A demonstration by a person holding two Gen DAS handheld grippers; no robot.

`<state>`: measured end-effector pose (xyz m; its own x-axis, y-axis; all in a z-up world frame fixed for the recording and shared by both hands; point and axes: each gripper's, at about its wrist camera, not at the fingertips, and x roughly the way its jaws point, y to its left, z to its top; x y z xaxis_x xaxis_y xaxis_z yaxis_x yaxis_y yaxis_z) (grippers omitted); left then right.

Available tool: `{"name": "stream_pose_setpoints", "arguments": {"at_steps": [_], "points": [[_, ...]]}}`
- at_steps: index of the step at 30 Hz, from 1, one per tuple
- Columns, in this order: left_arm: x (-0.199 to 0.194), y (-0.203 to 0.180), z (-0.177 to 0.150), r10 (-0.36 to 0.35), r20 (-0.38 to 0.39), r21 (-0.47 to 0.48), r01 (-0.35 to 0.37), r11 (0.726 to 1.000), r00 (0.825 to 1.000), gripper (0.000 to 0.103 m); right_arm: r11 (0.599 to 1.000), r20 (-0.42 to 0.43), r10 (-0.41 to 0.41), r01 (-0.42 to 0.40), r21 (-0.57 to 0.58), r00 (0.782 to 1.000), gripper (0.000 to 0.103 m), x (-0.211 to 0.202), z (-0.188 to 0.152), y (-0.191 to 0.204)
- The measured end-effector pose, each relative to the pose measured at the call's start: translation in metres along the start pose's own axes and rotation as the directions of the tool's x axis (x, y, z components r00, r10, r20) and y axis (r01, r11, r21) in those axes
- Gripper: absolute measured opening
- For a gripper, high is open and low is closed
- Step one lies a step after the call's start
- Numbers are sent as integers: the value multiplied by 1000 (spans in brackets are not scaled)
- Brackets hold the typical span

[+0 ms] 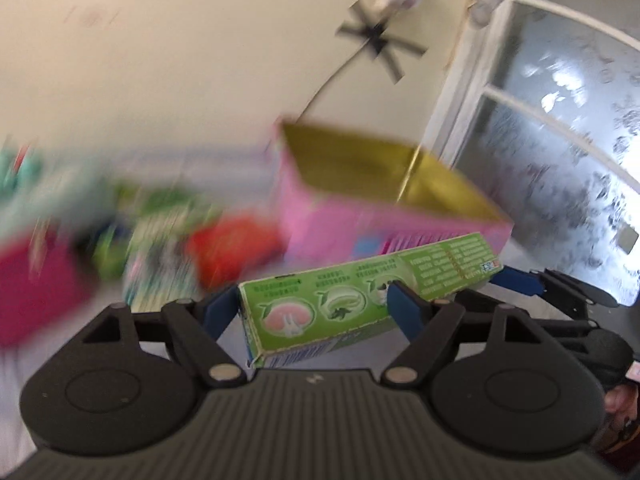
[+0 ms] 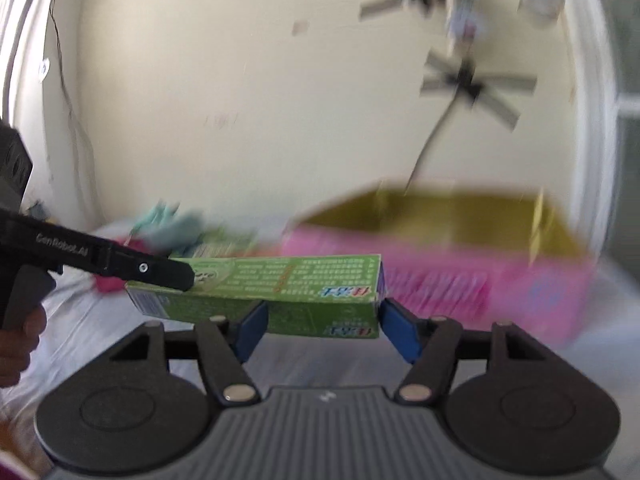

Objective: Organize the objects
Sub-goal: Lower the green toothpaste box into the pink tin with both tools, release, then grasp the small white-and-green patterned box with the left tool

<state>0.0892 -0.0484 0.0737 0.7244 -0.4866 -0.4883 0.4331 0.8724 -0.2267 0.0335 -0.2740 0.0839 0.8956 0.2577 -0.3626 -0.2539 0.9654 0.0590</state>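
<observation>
Between both grippers, above a pale surface: long green carton [image 1: 360,300] held roughly level, one end in each tool. Left gripper [image 1: 314,310] has its blue fingers [image 1: 406,312] pinching the carton near one end; the right gripper [image 2: 320,330] has its fingers [image 2: 250,332] against the other end, the far pad at the carton's end corner, so that contact is less sure. A hand [image 2: 18,342] shows on the left tool's grip in the right wrist view.

Just behind the carton sits an open pink box [image 1: 360,224] with a gold lining, its mouth facing up. Blurred clutter further left: a red item [image 1: 232,244], a magenta bin [image 1: 36,292], green packaging.

Step in hand, by my reading: carrying the carton over toward the pink box. Next move calls for lifting it clear of the near wall, lining its length up with the box's long side, then lowering and spreading both pairs of fingers together.
</observation>
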Motion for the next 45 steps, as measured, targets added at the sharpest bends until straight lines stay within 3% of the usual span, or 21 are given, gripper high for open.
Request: {"name": "stream_pose_setpoints", "arguments": {"at_steps": [5,10,14,20,25,27,30,33,35,39,43,45], "points": [[55,-43,50,-20,119,144,2,990,993,82,990,89,-139,138,14,986,64,23,29,-44],[129,-58,68,-39,48,130,32,991,998,82,969,20,-232,230,88,972,65,60,27,-96],[154,-59,62,-42,-7,95,43,995,999,82,958,-22,-260,261,117,965,70,76,19,-111],[157,-66,45,8,-26,157,-4,988,1000,82,949,33,-287,280,143,957,74,75,11,-102],[109,-69,36,-20,53,181,10,983,998,82,948,126,-278,251,195,952,73,55,17,-64],[87,-65,28,-35,77,185,20,983,996,83,953,152,-250,215,214,956,70,47,14,-43],[47,-48,5,-47,89,169,31,985,995,83,957,127,-185,149,250,974,65,47,7,-20],[12,-26,-21,-46,84,147,33,989,995,83,960,25,-64,55,275,998,55,57,-4,-1],[-1,-10,-36,-23,69,135,14,991,997,83,965,-49,-3,16,261,999,46,68,-8,15],[-24,31,-60,84,32,71,-86,994,996,83,966,-136,130,-95,242,982,42,89,-3,45],[-48,75,-74,183,38,-71,-180,981,982,83,919,-178,297,-230,321,938,44,120,5,68],[-59,96,-80,187,43,-176,-177,968,981,83,892,-200,355,-267,365,913,44,140,7,77]]}}
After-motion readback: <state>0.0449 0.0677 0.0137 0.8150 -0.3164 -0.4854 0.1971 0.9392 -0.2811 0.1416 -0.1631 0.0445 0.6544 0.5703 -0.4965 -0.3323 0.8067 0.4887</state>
